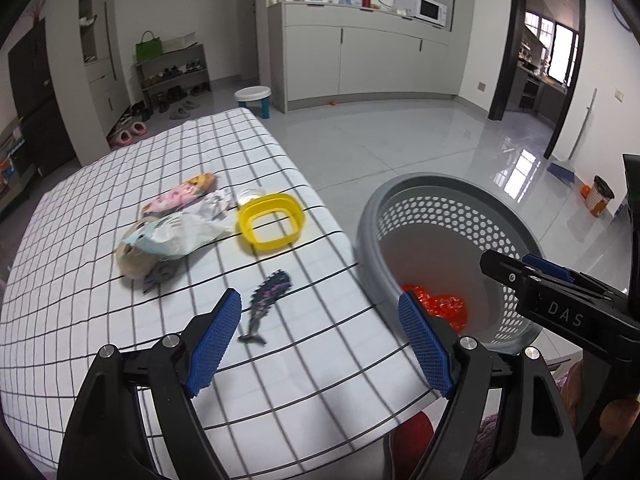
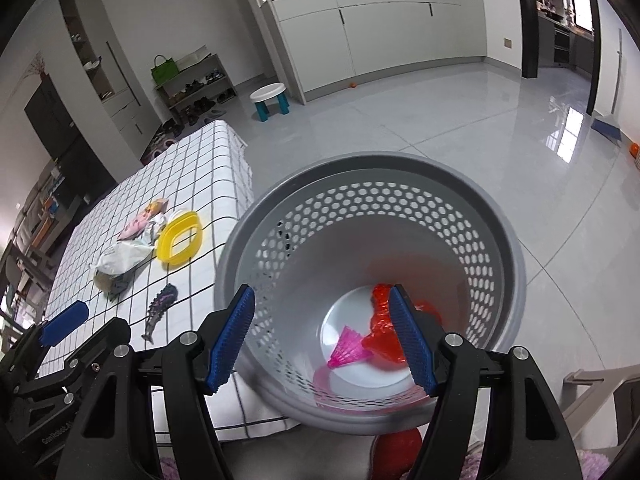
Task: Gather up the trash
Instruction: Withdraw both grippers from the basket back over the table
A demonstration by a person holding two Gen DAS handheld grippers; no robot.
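A grey perforated basket (image 1: 436, 204) (image 2: 372, 168) stands beside the checked table (image 1: 80, 312) (image 2: 200, 160). Red crumpled plastic (image 1: 444, 306) (image 2: 384, 338) and a pink fan-shaped piece (image 2: 348, 350) lie in it. On the table lie a dark fish-shaped wrapper (image 1: 266, 300) (image 2: 158, 310), a white crumpled bag (image 1: 168, 236) (image 2: 120, 258), a pink wrapper (image 1: 180, 196) (image 2: 138, 224) and a yellow ring-shaped lid (image 1: 272, 220) (image 2: 180, 236). My left gripper (image 1: 320, 340) is open and empty above the table's near edge. My right gripper (image 2: 324, 340) is open and empty above the basket.
The right gripper's body (image 1: 560, 304) shows over the basket in the left wrist view. A white stool (image 1: 254, 98) and a shoe rack (image 1: 176, 76) stand on the tiled floor behind. A red object (image 2: 396, 452) lies below the basket.
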